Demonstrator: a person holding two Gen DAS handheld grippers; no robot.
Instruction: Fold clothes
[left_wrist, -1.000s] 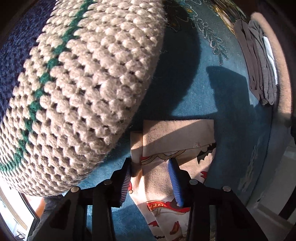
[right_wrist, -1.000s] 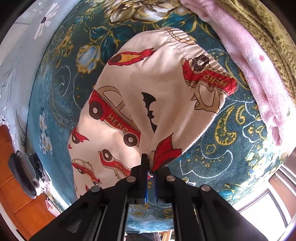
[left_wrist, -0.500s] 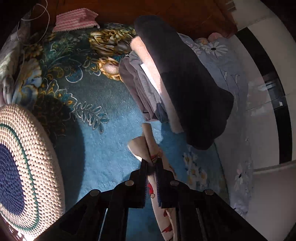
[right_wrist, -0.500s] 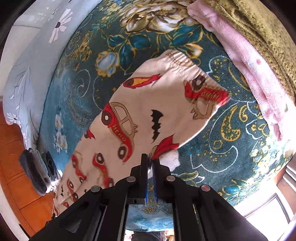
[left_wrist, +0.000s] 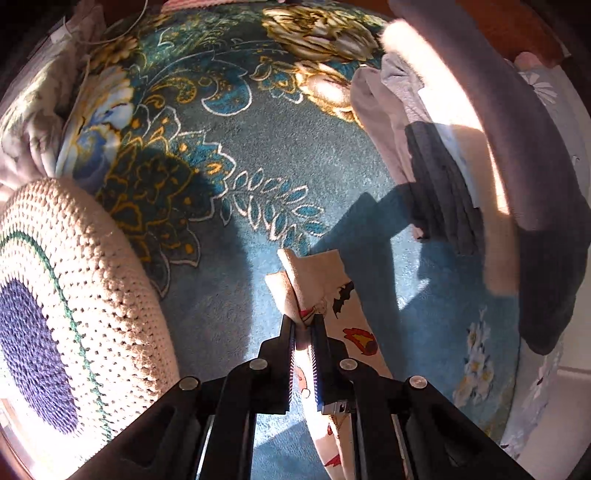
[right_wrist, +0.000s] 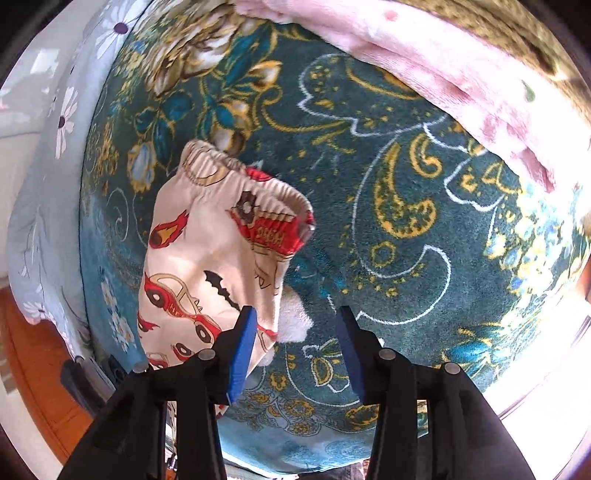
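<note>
The left tongs (left_wrist: 303, 334) are clenched on the leg end of the printed trousers (right_wrist: 214, 258), lifting it off the blue blanket (left_wrist: 229, 266) to fold it over, while the right tongs (right_wrist: 295, 332) are released beside the waistband end lying on the blanket.

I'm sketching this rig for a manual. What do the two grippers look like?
Both are matte black, angular linkage frames with round silver pivot bolts. The left gripper has finely ribbed pads. The right gripper has flat bright blue pads. No cables, markings or sleeves show.
</note>
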